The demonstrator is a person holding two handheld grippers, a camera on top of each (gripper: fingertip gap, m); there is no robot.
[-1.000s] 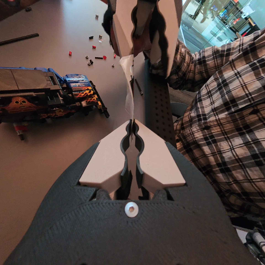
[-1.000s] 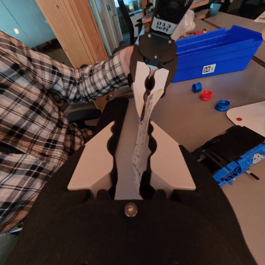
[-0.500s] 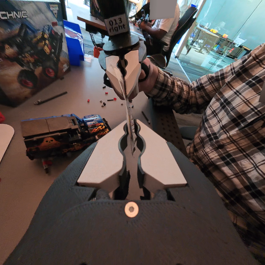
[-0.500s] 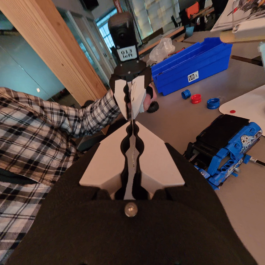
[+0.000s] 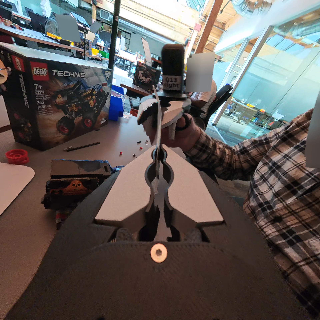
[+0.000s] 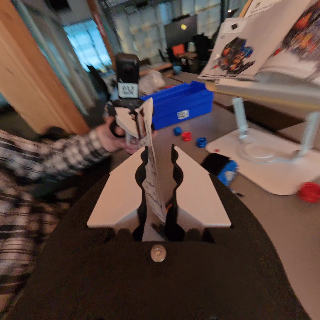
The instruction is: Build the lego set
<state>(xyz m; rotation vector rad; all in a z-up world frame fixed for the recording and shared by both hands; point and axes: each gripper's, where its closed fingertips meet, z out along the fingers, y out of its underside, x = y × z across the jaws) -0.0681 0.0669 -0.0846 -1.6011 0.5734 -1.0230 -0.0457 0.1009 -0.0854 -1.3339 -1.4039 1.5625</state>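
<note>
- Far left, the set's box [image 5: 57,103] stands on the table [image 5: 26,242]; the half-built truck [image 5: 74,183] sits nearer.
- Left gripper [image 5: 158,150] pinches the sticker sheet [image 5: 158,124] at its tips.
- Right gripper [image 6: 159,149] spread, sheet against its left finger.

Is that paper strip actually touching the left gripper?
Touching. The left wrist view shows the left gripper with jaws closed on the paper strip, pinching it at the tips.

sleeve [image 5: 259,166]: black, white and tan plaid
bin [image 6: 181,105]: bright blue
truck model [image 5: 74,183]: black and blue, orange skull and flames
loose wheel hubs [image 6: 186,136]: red, blue
table [image 5: 26,233]: grey
</note>
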